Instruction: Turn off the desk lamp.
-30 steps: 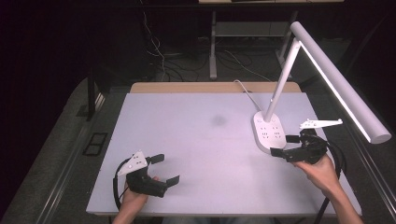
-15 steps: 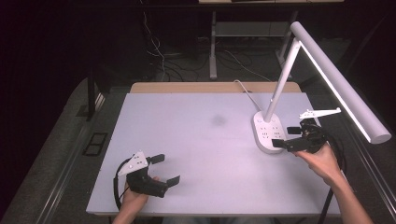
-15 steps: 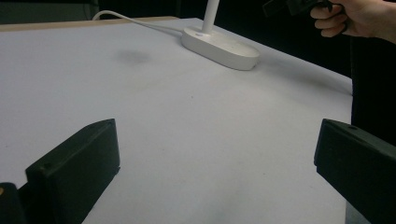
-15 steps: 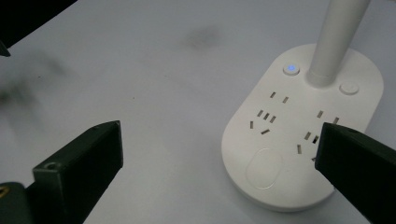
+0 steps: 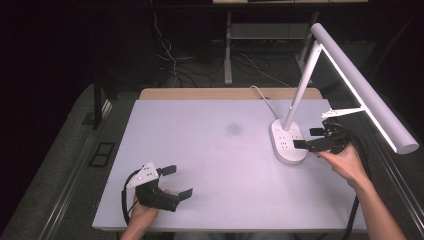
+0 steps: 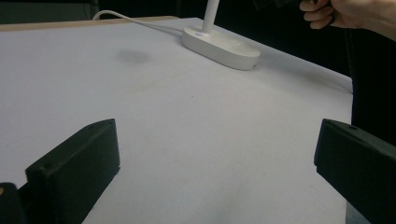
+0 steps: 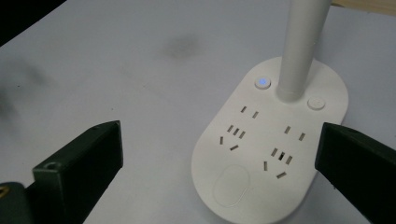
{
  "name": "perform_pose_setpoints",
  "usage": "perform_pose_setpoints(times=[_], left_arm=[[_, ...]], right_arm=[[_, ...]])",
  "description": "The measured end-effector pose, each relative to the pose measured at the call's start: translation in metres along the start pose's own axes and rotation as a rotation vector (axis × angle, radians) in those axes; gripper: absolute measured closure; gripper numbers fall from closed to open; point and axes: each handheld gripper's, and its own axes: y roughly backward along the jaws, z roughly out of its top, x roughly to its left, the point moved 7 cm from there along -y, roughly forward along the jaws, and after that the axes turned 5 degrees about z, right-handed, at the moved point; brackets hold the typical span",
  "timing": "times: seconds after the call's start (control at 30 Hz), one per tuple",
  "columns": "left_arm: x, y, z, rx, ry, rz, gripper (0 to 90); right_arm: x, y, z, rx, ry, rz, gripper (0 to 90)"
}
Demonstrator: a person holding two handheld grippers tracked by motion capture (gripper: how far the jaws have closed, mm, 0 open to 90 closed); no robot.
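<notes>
Lamp: white desk lamp with oval socket base [image 5: 287, 142] stands at the right of the white table [image 5: 215, 165], blue button lit.
Right gripper [image 5: 314, 138]: hovers just beside the base, jaws wide apart and empty, likely lined up to reach a button.
Left gripper [image 5: 173, 181]: low over the near-left table, jaws spread, empty, apparently idle.

Overhead looks forward; claw cameras (apparently low) share lamp base [image 5: 287, 141].
</notes>
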Motion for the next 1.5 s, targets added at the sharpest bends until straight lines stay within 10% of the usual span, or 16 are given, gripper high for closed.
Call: perform_pose_setpoints(times=[0.3, 1.5], left_arm=[[0.001, 0.0, 0.0, 0.0, 0.001, 0.003, 0.0], [0.001, 0.0, 0.0, 0.0, 0.0, -0.001, 0.0]], right_arm=[[-0.01, -0.003, 0.009, -0.006, -0.001, -0.014, 1.0], [-0.066, -0.035, 0.023, -0.024, -0.049, -0.046, 90.0]])
